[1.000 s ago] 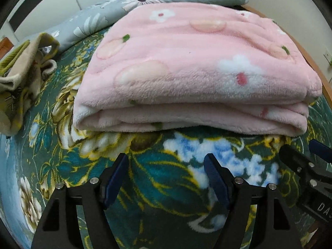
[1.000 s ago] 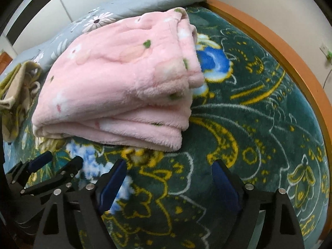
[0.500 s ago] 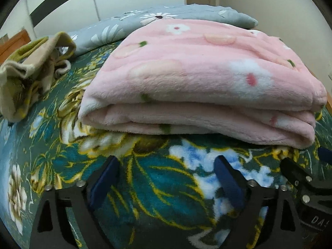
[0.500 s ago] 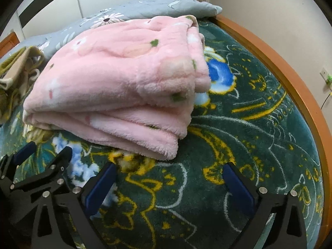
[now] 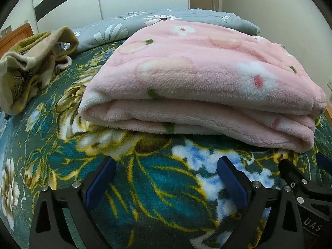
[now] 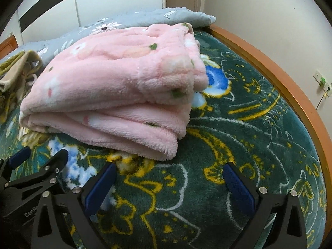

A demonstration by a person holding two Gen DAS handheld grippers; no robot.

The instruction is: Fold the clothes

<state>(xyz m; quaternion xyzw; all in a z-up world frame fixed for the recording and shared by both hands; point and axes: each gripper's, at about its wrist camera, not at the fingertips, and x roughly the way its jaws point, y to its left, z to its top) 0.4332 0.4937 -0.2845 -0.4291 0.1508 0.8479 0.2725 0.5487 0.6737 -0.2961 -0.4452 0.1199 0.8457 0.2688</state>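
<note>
A pink fleece garment with flower prints lies folded in several layers on the bed; it also shows in the right wrist view. My left gripper is open and empty, low over the bedspread just short of the fold's near edge. My right gripper is open and empty, just short of the fold's near right corner. The right gripper also shows at the right edge of the left wrist view, and the left gripper at the left edge of the right wrist view.
A dark green floral bedspread covers the bed. A crumpled beige and olive garment lies at the left. A grey floral pillow lies behind the pink fold. An orange wooden bed frame runs along the right by the wall.
Both grippers have tilted up and lowered toward the bedspread, so the fold's edge looks closer and more of the wall shows. Both stay open. The pink fold has not moved.
</note>
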